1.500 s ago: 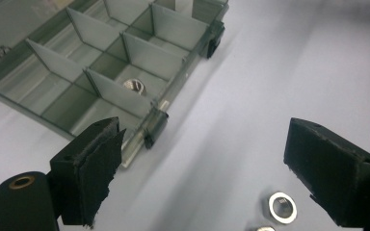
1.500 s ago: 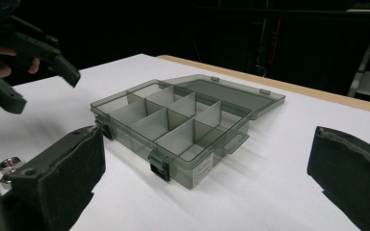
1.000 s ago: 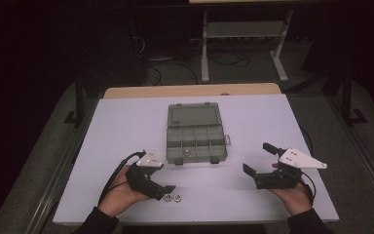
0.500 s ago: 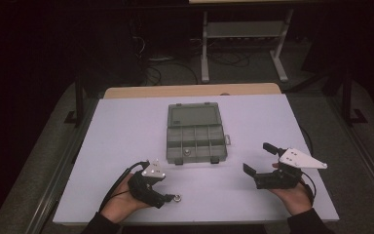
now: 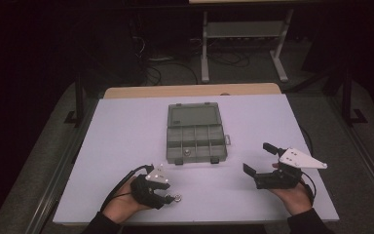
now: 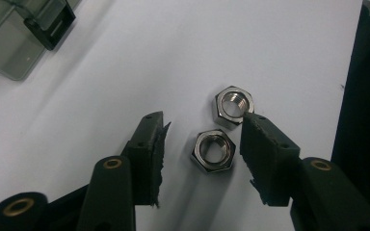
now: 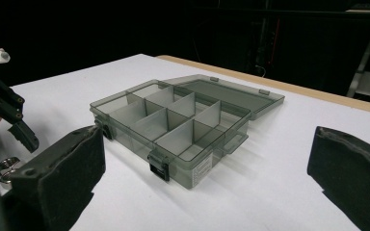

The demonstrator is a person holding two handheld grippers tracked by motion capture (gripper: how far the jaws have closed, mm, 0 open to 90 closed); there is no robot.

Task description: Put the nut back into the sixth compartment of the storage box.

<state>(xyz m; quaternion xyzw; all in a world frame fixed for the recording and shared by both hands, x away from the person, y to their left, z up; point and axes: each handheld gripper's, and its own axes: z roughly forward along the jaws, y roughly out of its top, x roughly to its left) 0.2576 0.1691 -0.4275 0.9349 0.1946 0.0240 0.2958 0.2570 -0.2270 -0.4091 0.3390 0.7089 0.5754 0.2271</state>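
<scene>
Two steel hex nuts lie on the white table near its front left. In the left gripper view the nearer nut [image 6: 213,151] sits between the jaws and the farther nut [image 6: 234,107] lies just past the right jaw's tip. My left gripper [image 6: 203,120] has just been closing; a gap remains on both sides of the nearer nut. From above, the left gripper [image 5: 168,197] points at the nuts [image 5: 177,198]. My right gripper [image 5: 258,157] rests wide open at the front right with nothing in it. A grey clear compartment box [image 5: 195,132] lies open mid-table.
The box's lid lies flat behind its several compartments [image 7: 173,130], and a small metal piece [image 5: 187,152] sits in one front cell. A corner of the box [image 6: 24,33] reaches into the left gripper view. A metal stand [image 5: 243,44] and cables lie beyond the table.
The left gripper has shifted slightly toward the table's front, down over the nuts, and its jaws have narrowed around the nearer nut. The right gripper has not moved.
</scene>
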